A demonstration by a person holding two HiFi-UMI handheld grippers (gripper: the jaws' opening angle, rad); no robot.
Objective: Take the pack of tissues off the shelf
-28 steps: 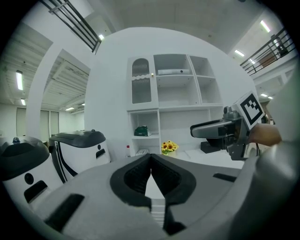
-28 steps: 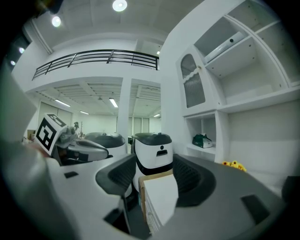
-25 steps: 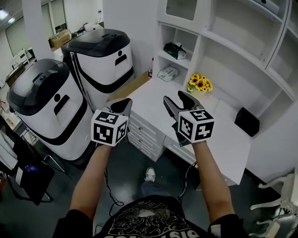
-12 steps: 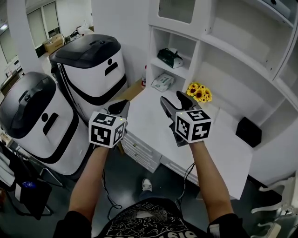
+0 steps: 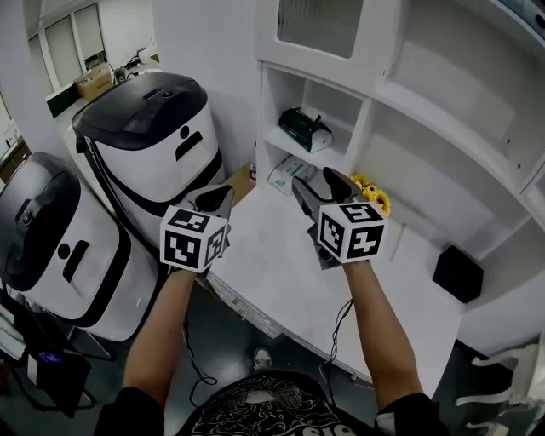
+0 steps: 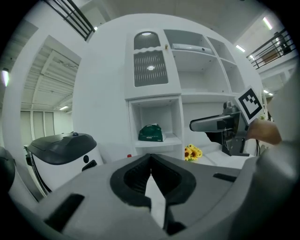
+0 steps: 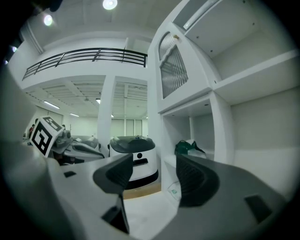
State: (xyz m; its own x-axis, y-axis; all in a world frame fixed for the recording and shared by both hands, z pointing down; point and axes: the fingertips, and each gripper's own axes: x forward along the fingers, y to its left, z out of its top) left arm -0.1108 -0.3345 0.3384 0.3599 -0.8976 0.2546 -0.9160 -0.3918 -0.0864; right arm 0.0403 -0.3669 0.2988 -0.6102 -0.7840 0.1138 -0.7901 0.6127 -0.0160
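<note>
Head view: pack (image 5: 305, 129) lies on the shelf (image 5: 274, 141). Left tongs (image 5: 217, 197) and right tongs (image 5: 319, 181) hover below the shelf, over the bench (image 5: 272, 260).
Left gripper view: left tongs clenched, empty.
Right gripper view: right tongs opening, nothing between.

A lab-like hall with a mock home study in one corner: a white built-in shelf unit (image 5: 372, 111), a desk (image 5: 272, 255) and sunflowers (image 5: 375, 201) stand beside two large white machines with black lids (image 5: 145, 149). Above are a balcony railing (image 7: 89, 55) and ceiling lamps (image 7: 109, 4).
</note>
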